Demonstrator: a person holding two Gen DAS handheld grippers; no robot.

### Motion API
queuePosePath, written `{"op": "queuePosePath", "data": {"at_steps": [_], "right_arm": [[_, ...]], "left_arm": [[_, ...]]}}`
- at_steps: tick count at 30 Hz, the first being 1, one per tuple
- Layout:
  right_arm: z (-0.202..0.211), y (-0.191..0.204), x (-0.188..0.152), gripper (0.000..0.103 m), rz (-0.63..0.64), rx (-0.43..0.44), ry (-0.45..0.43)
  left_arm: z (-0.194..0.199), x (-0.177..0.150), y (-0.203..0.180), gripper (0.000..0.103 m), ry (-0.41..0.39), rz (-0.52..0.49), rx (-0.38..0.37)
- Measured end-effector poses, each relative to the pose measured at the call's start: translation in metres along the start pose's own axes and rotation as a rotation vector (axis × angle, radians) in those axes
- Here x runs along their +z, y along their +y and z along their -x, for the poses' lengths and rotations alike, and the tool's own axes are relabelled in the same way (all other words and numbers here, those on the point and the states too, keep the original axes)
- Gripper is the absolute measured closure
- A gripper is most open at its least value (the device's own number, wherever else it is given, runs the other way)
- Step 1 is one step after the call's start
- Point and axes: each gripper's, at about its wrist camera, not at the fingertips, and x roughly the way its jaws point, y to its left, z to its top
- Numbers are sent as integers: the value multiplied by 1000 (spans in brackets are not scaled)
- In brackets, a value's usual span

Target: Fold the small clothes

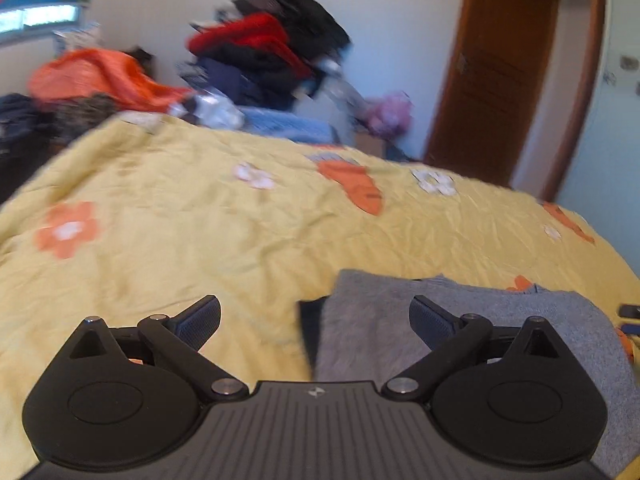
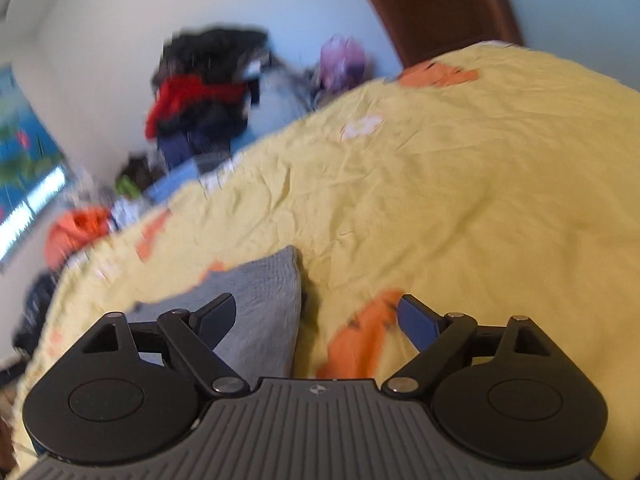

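Both grippers' jaws spread, empty; grey garment (image 1: 460,320) lies at the left gripper (image 1: 316,320)'s two o'clock, the right gripper (image 2: 316,318)'s ten o'clock; the nearer gripper unclear.

Motion blur smears the clothes pile (image 1: 272,44) at twelve o'clock in the left view, so single garments there cannot be told apart. The grey garment (image 1: 520,320) runs off the frame at four o'clock. In the right view, the gripper body covers the garment's near part.
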Motion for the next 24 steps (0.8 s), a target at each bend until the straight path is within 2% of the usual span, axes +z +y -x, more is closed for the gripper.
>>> {"op": "queuePosePath", "data": {"at_steps": [3,4,5,7,8,10,11,12,13,14,17,21,24], "right_arm": [[-25,15,12,18,61,15,37],[-33,19,16,18,74,16,47],[-40,23,19,18,83,18,60],[-54,26,25,17,90,21,89],[-58,29,26,16,107,28,89],[-64,35,28,14,151,37,101],[-67,38,30,16,160,48,103],[-68,38,30,35,159,72,107],[-70,37,31,80,151,103,134],[-72,36,32,94,135,111,159],[-65,42,32,93,168,123,121],[-44,46,50,94,135,175,-3],[-53,46,56,94,120,164,-5]], "left_arm": [[-52,14,-15,3,62,-53,19],[-68,17,-19,11,84,-74,29],[-82,16,-21,28,115,-92,35],[-108,17,-26,46,191,-122,31],[-118,14,-28,46,219,-136,26],[-125,11,-32,48,209,-163,27],[-125,12,-33,65,203,-173,21],[-125,13,-34,76,202,-177,3],[-124,13,-35,93,200,-184,-12],[-123,15,-38,98,188,-203,-1],[-111,14,-46,98,133,-269,32],[-90,27,-30,98,59,-193,49],[-98,30,-11,98,77,-142,98]]}}
